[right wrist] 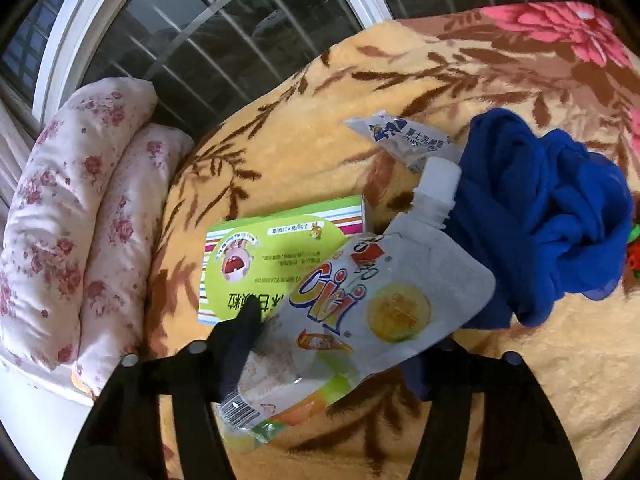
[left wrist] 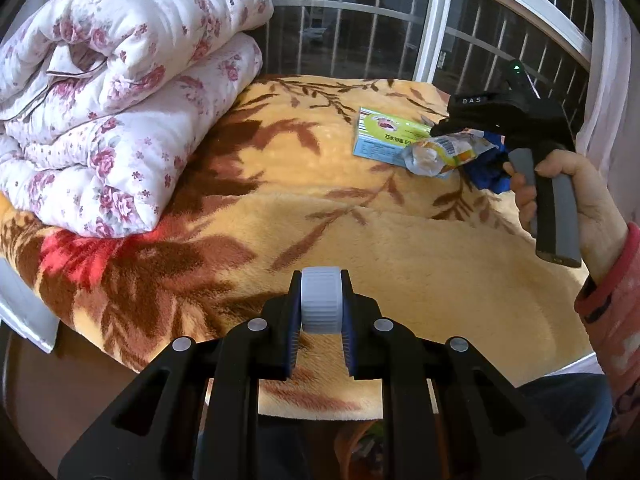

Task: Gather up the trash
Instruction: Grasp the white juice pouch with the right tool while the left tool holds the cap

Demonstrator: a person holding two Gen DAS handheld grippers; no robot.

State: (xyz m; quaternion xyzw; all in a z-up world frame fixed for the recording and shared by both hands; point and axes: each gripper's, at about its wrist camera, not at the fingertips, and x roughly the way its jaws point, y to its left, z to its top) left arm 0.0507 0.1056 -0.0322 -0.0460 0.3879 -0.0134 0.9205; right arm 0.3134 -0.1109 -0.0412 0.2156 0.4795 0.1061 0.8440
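Nearest the left wrist camera, the left gripper [left wrist: 323, 320] is clamped on a ribbed white bottle cap [left wrist: 321, 300], which sits squeezed between its blue-padded fingers above the yellow leaf-patterned blanket [left wrist: 400, 240]. A folded floral quilt [left wrist: 120, 92] is stacked at the left. Far right, a hand [left wrist: 568, 196] grips the handle of the right gripper [left wrist: 450, 130], whose tip meets a silver drink pouch [left wrist: 444, 152] lying partly on a green box [left wrist: 384, 136], with blue cloth [left wrist: 488, 172] just beside them.

In the right wrist view, the pouch [right wrist: 360, 320] fills the space between the right gripper's [right wrist: 332, 360] fingers; the left finger [right wrist: 240, 344] presses its edge, the other is hidden behind it, so a firm grip cannot be told. The box [right wrist: 256, 264] lies under the pouch, the blue cloth [right wrist: 540, 216] touches its spout, and a small white sachet [right wrist: 404, 140] lies beyond.
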